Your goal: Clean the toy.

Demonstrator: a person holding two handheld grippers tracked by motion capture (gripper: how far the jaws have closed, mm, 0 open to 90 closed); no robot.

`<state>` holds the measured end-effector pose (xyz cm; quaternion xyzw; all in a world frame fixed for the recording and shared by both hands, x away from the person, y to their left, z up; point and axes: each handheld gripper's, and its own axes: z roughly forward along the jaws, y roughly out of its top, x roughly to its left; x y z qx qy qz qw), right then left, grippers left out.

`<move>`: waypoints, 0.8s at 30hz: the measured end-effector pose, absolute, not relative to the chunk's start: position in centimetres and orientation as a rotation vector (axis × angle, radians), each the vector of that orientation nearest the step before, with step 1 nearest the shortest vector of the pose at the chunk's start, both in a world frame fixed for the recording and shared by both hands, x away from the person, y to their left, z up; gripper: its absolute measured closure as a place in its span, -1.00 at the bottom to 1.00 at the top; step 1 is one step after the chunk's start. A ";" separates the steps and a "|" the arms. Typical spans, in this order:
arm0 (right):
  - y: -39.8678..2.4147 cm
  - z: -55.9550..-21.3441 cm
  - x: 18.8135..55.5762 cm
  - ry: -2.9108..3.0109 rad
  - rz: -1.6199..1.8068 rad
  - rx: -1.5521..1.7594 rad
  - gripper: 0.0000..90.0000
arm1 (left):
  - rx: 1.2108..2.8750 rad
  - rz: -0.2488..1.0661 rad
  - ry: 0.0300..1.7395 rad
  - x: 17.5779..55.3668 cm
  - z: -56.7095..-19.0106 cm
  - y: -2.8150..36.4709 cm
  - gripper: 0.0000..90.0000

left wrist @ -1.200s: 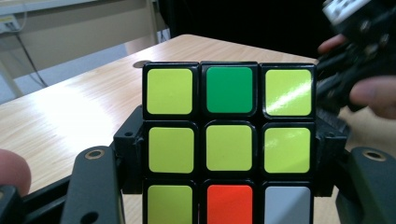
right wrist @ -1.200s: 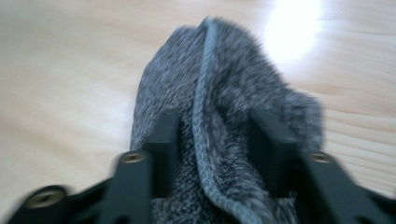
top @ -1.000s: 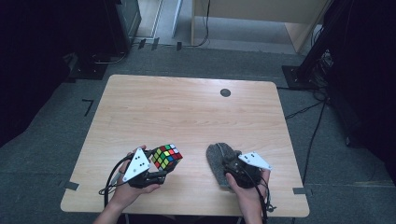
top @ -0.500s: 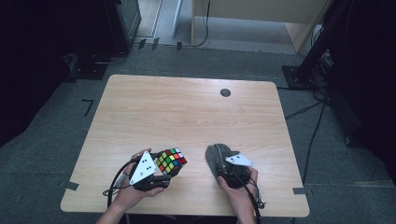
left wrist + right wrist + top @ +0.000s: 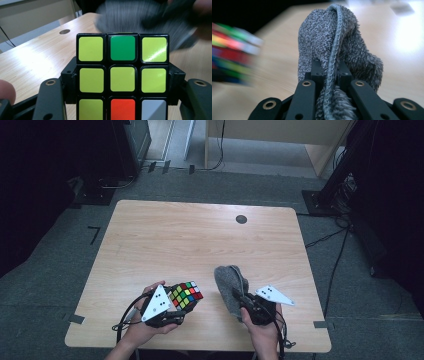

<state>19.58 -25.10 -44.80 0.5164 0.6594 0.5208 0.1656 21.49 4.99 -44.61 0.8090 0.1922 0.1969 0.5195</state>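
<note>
A scrambled Rubik's cube is clamped in my left gripper near the table's front edge, left of centre. In the left gripper view its yellow-green face sits between the two black jaws. My right gripper is shut on a grey fuzzy cloth just right of the cube. Its jaws have just been closing with the cloth between them. In the right gripper view the cloth bulges up past the gripper, and the cube is a blur at the left.
The wooden table has a round black grommet near its far edge. Beyond the table stand a pale wooden cabinet and dark equipment. Cables trail over the grey floor at the right.
My right gripper's jaws have closed onto the grey cloth and the cloth is bunched up and raised a little. The left hand with the cube has stayed almost in place.
</note>
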 end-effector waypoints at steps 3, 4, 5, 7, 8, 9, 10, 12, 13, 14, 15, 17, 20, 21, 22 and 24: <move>-23.6 -41.9 17.8 1.888 1.674 1.299 0.79 | 1.952 0.464 0.437 21.1 -44.8 4.4 -0.24; -23.0 -41.3 17.4 1.910 1.721 1.263 0.79 | 1.954 0.463 0.415 20.8 -44.7 4.1 -0.24; -22.3 -41.0 17.0 1.930 1.759 1.243 0.79 | 1.957 0.466 0.390 20.5 -44.7 3.9 -0.24; -21.3 -41.0 16.8 1.985 1.810 1.222 0.79 | 1.966 0.495 0.350 19.9 -44.4 3.4 -0.24; -20.9 -41.3 16.8 2.007 1.797 1.217 0.79 | 1.961 0.508 0.335 19.6 -44.2 3.2 -0.24; -20.6 -41.6 16.8 2.019 1.750 1.215 0.79 | 1.954 0.517 0.313 19.3 -44.1 3.2 -0.24; -20.5 -42.1 17.0 2.018 1.688 1.216 0.79 | 1.951 0.523 0.296 19.0 -43.9 3.2 -0.24; -21.1 -43.0 17.6 2.003 1.602 1.298 0.79 | 1.926 0.503 0.280 19.0 -43.7 3.5 -0.24; -21.4 -43.3 17.9 2.000 1.552 1.332 0.79 | 1.912 0.498 0.288 19.1 -43.6 3.6 -0.24; -21.7 -43.5 18.0 1.988 1.540 1.346 0.79 | 1.918 0.506 0.299 19.2 -43.5 3.6 -0.24; -22.0 -43.4 17.9 1.975 1.583 1.356 0.79 | 1.939 0.518 0.308 19.3 -43.6 3.5 -0.24; -21.9 -42.3 17.4 1.952 1.702 1.312 0.79 | 1.973 0.532 0.305 19.3 -44.1 3.3 -0.24; -20.7 -40.8 16.4 1.994 1.808 1.178 0.79 | 1.986 0.521 0.287 19.2 -44.6 2.8 -0.24; -20.2 -40.7 16.2 2.025 1.786 1.157 0.79 | 1.980 0.515 0.284 19.1 -44.5 2.7 -0.24; -19.8 -41.0 16.2 2.046 1.748 1.145 0.79 | 1.977 0.518 0.283 19.0 -44.3 2.6 -0.24; -20.0 -41.8 16.5 2.024 1.673 1.182 0.79 | 1.981 0.534 0.291 19.0 -44.2 2.7 -0.24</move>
